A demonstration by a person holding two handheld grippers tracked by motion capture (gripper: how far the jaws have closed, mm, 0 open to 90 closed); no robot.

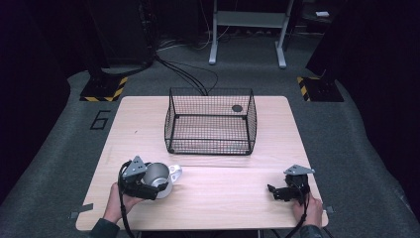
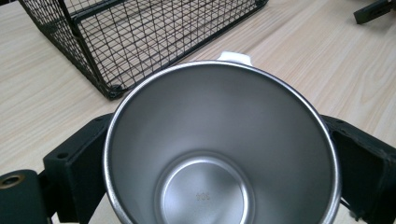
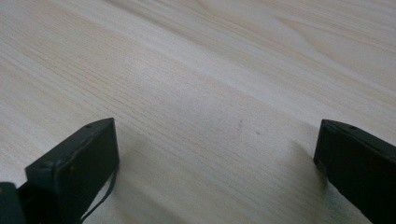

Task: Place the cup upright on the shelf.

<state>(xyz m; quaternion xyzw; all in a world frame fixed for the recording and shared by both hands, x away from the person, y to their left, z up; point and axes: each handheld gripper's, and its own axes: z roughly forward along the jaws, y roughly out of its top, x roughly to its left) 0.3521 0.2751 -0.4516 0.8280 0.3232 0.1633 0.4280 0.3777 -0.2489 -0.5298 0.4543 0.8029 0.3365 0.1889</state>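
Pale wood grain is running across the table, which is standing on grey carpet in a dim room. Near the table's front left corner a steel cup is lying tipped on its side, its white handle pointing toward the middle of the board. In the left gripper view the cup is showing its open mouth and shiny round bottom straight to the camera, with the white handle peeking over the far rim. The left gripper is clamping the cup — one black jaw is pressing against each side of the steel wall, and the person's left hand is holding the tool from behind. Just beyond the cup, toward the far half of the table, a black wire basket is sitting upright with its top open; its near corner is looming close behind the cup's rim in the left gripper view. A small dark round mark is showing through the mesh at the basket's far right. Well apart from all this, near the front right corner, the right gripper is resting low over the wood in the person's right hand — its jaws are standing wide apart with only bare tabletop between them.
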